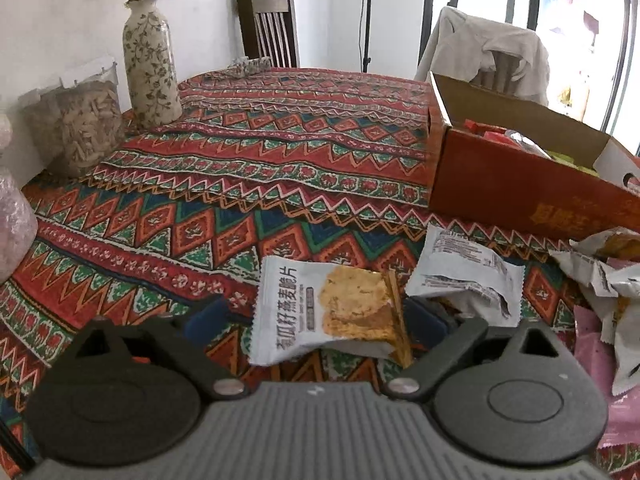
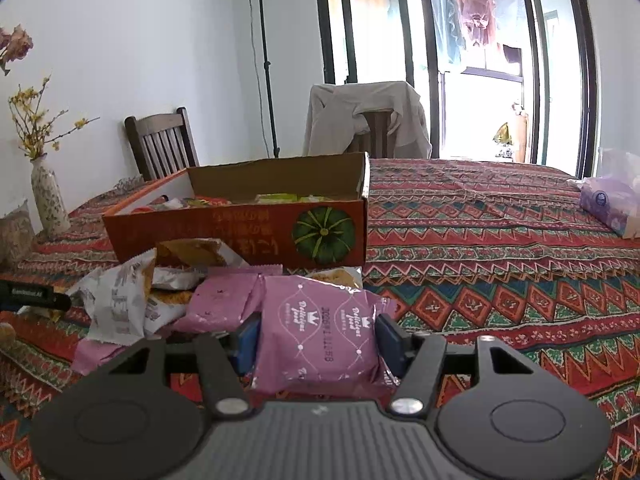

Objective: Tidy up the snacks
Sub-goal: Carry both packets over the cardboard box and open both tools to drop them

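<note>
Dining table under a patterned red cloth (image 1: 248,168), floral vase (image 1: 150,60) and a jar of seeds (image 1: 86,128) at the far left, two chairs behind.

Left wrist view: our left gripper (image 1: 320,316) is spread wide around a white oat-crisp packet (image 1: 320,312) — the blue pads sit either side of it, and we can't tell whether they touch it. A second white packet (image 1: 468,276) lies just beside it on the right, more wrappers heaped at the right edge. The orange box (image 1: 520,184) sits beyond, open, some snacks already inside.

Right wrist view: our right gripper (image 2: 316,340) is narrowed on a pink packet (image 2: 320,340), pads pressed against both its sides — looks held. Another pink packet (image 2: 224,300) and crumpled white ones (image 2: 120,300) lie just left, in front of the box. A purple tissue pack (image 2: 612,204) is well apart at right.

Our read: partway through. Box holds a few items; a loose pile is still on the cloth.
</note>
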The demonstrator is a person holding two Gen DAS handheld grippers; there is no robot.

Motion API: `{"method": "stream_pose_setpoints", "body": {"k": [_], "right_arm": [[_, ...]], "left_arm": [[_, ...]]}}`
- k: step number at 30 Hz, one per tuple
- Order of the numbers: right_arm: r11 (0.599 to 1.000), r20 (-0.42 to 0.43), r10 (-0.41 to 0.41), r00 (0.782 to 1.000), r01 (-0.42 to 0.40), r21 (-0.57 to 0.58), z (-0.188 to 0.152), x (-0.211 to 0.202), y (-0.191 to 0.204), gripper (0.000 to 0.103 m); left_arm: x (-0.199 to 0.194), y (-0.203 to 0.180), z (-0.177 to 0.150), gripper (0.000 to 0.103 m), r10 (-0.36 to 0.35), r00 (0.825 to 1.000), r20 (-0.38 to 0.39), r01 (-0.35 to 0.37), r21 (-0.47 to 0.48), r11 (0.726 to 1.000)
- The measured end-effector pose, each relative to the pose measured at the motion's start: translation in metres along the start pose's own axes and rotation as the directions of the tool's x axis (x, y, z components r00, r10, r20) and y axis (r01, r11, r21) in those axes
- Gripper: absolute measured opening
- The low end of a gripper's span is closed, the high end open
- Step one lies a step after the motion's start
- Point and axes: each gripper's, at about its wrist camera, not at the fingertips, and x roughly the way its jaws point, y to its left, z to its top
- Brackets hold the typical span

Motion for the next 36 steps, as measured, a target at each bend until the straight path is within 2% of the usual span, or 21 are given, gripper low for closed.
{"method": "stream_pose_setpoints", "body": {"k": [2,5,7,13,19,28,36], "right_arm": [[1.000,0.008,-0.002,1.000,0.002,0.004,0.000,-0.001,0.000,0.060],[1.000,0.014,0.000,1.000,0.000,0.004,0.000,-0.003,0.001,0.060],[1.000,0.016,-0.001,1.000,0.001,0.005,-0.001,-0.004,0.001,0.060],[1.000,0.032,-0.007,0.999,0.007,0.011,0.000,-0.008,-0.002,0.060],[1.000,0.057,-0.002,0.998,0.001,0.013,0.007,-0.006,0.001,0.060],[1.000,0.141,0.007,0.990,-0.009,0.012,0.039,0.009,0.009,0.060],[1.000,0.195,0.016,0.981,-0.014,-0.011,0.083,0.045,0.018,0.060]], "left_arm": [[-0.004,0.001,0.000,0.075,-0.001,1.000,0.009,0.001,-0.004,1.000],[-0.008,0.000,-0.001,0.066,-0.014,1.000,0.019,0.014,0.001,1.000],[-0.010,0.000,-0.003,0.064,-0.019,0.999,0.026,0.018,0.005,1.000],[-0.025,0.001,-0.004,0.064,-0.013,0.997,0.072,0.013,0.012,1.000],[-0.042,-0.001,0.011,0.064,-0.049,0.989,0.137,0.049,0.005,0.999],[-0.053,-0.036,0.048,0.064,-0.157,0.965,0.209,0.153,0.038,0.988],[-0.051,-0.083,0.081,0.064,-0.252,0.932,0.261,0.237,0.085,0.968]]}}
